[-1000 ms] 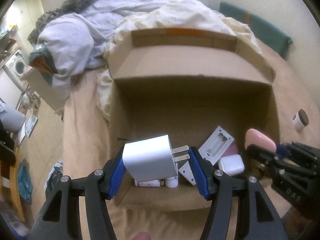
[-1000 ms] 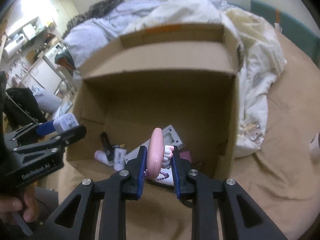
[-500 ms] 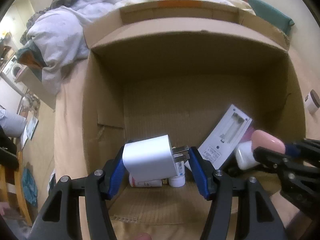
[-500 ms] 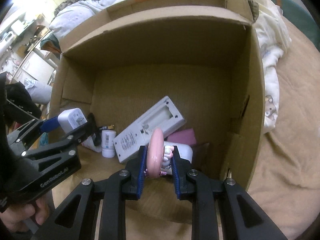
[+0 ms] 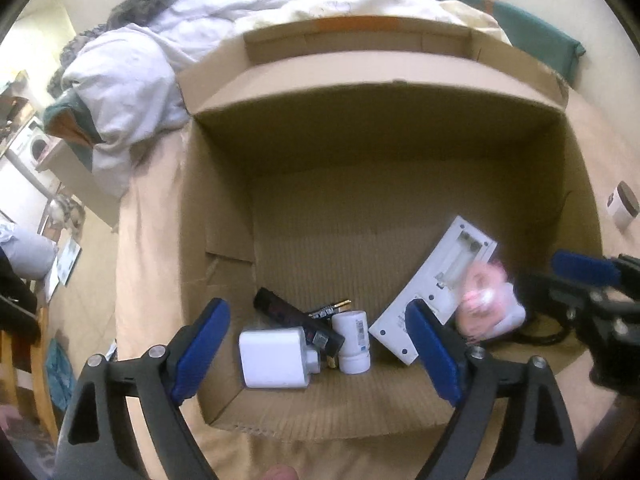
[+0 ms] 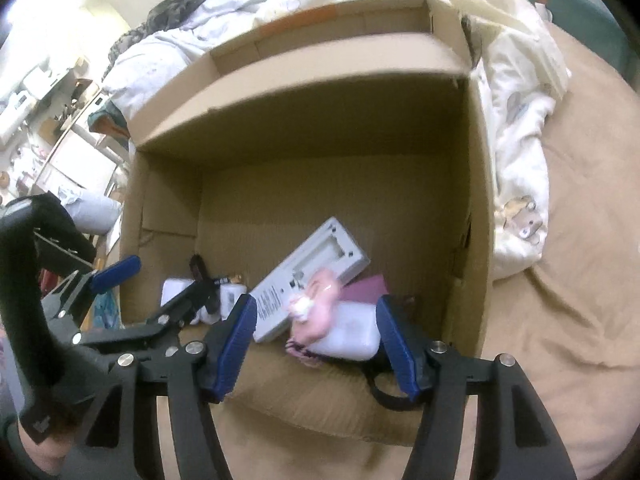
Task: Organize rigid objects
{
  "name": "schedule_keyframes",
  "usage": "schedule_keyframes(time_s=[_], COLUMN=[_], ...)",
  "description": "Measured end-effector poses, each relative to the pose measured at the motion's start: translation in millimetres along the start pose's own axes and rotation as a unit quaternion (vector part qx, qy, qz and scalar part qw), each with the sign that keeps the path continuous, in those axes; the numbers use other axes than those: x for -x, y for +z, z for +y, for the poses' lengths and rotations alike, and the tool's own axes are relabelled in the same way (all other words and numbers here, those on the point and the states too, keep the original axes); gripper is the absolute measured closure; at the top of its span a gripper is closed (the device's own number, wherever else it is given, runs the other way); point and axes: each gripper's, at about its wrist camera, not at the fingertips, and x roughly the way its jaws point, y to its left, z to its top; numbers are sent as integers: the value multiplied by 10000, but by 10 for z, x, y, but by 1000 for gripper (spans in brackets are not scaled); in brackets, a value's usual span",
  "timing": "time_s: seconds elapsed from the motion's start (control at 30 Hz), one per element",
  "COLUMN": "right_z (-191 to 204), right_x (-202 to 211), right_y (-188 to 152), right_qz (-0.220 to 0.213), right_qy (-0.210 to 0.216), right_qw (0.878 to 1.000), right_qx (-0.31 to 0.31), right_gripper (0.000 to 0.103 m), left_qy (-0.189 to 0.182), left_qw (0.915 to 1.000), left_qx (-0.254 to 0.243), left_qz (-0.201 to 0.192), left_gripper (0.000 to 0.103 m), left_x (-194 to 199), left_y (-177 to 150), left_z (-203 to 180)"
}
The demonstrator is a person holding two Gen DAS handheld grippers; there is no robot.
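In the left wrist view, the left tool tilts down over the cardboard box on the bed; its jaws, just opening, stand spread around nothing, the white charger lying below beside a white bottle and black tube. In the right wrist view, the right tool angles down likewise, its jaws just opening and apart, empty, the blurred pink toy below them on a white case, against the white remote.

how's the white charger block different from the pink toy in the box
The white charger block is a plain boxy cuboid near the box's left side; the pink toy is rounded, pink and blurred.
The charger lies on the cardboard box floor; the toy sits atop a white case.
Both lie free of any gripper fingers.
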Motion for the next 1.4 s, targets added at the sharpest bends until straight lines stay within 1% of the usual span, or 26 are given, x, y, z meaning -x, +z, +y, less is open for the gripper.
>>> schedule_keyframes(time_s=[0.03, 0.07, 0.1, 0.17, 0.23, 0.37, 0.43, 0.53, 0.63, 0.73, 0.8, 0.9, 0.97, 1.1, 1.2, 1.27, 1.33, 1.37, 1.4], right_z=[-14, -32, -38, -26, 0, 72, 123, 171, 265, 356, 417, 479, 499, 483, 393, 332, 286, 278, 271], right_x=[36, 73, 110, 174, 228, 375, 507, 743, 1002, 1283, 1431, 1594, 1661, 1741, 1740, 1704, 1645, 1614, 1587], right_y=[11, 18, 18, 8, -22, -52, -54, -93, -175, -290, -370, -495, -580, -750, -855, -906, -949, -957, -961], right_qz=[-86, -162, -246, -381, -495, -585, -663, -755, -950, -1241, -1393, -1565, -1681, -2072, -2260, -2298, -2263, -2206, -2168], right_qy=[8, 36, 73, 99, -2, -169, -182, -11, 15, -90, -234, -215, -241, -540, -531, -486, -554, -644, -710], right_qw=[9999, 9997, 9993, 9988, 9984, 9980, 9976, 9971, 9955, 9920, 9892, 9862, 9841, 9752, 9719, 9716, 9721, 9728, 9732], right_qx=[-84, -170, -259, -307, -272, -143, -77, -135, -29, 212, 389, 494, 531, 564, 380, 291, 262, 281, 301], right_gripper=[18, 2, 0, 0, 0, 0, 0, 0, 0, 0, 0, 0, 0, 0, 0, 0, 0, 0, 0], left_qy=[2, 4, 8, -9, 41, 245, 312, 532, 598, 436, 235, 178, 169, 93, 3, 3, 84, 180, 241], left_qw=[10000, 9999, 9998, 9994, 9990, 9982, 9976, 9954, 9926, 9913, 9901, 9881, 9878, 9864, 9842, 9836, 9797, 9795, 9806], left_qx=[37, 111, 169, 315, 419, 539, 610, 687, 802, 842, 855, 797, 731, 662, 626, 600, 602, 622, 709], left_qz=[4, 30, 62, 115, 113, -23, -138, -410, -683, -911, -1091, -1301, -1365, -1503, -1657, -1699, -1908, -1907, -1811], left_gripper=[15, 15, 15, 15, 15, 15, 15, 15, 15, 15, 15, 13, 5, 3, 1, 1, 1, 1, 1], left_x=[30, 68, 93, 178, 276, 550, 716, 991, 1271, 1508, 1656, 1790, 1841, 1919, 1947, 1904, 1831, 1781, 1715], left_y=[-5, -9, -10, -15, -11, -33, -54, -101, -174, -254, -333, -425, -480, -604, -666, -672, -722, -727, -736], left_z=[15, 49, 74, 128, 197, 317, 391, 461, 522, 555, 557, 513, 482, 410, 385, 372, 387, 395, 422])
